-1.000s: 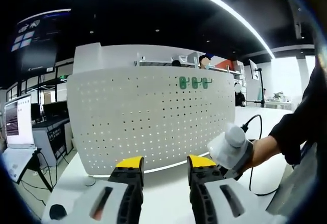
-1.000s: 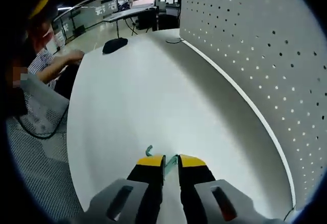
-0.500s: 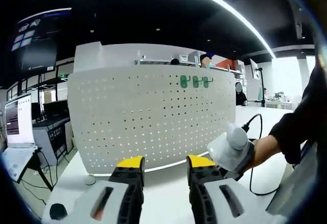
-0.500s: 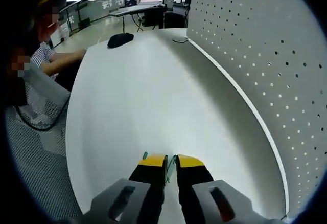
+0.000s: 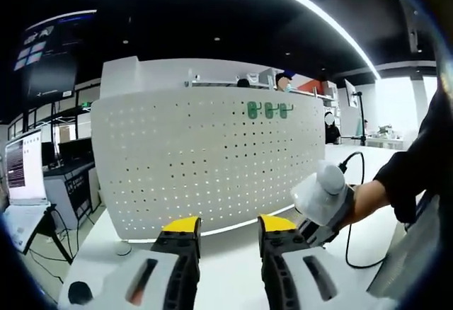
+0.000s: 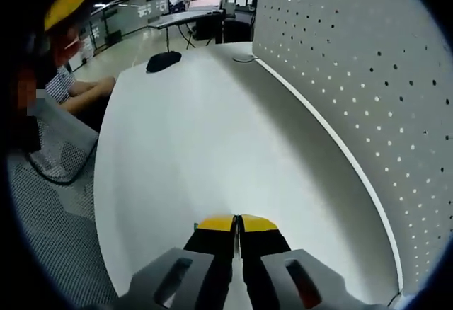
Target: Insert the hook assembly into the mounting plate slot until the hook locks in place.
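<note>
A white pegboard mounting plate [image 5: 205, 161] stands upright on the table, with three green hooks [image 5: 265, 110] hung near its top right. My left gripper [image 5: 226, 226] stands open in front of it with nothing between its yellow-tipped jaws. A hand holds my right gripper [image 5: 322, 198] low to the right of the board. In the right gripper view, my right gripper [image 6: 238, 222] hangs over the white table [image 6: 212, 133] with its jaws pressed together. The small green hook it closed on is hidden between them. The pegboard [image 6: 368, 76] runs along the right side.
A black object [image 6: 163, 60] lies at the far end of the table and shows also as a black object [image 5: 78, 292] low on the left. A person [image 6: 71, 90] sits at the table's left edge by a mesh chair [image 6: 42, 204]. A laptop [image 5: 25, 175] stands far left.
The right gripper's jaws have closed on the green hook, which showed between them earlier and is now hidden. In the left gripper view the right gripper has risen slightly. The left gripper is unchanged.
</note>
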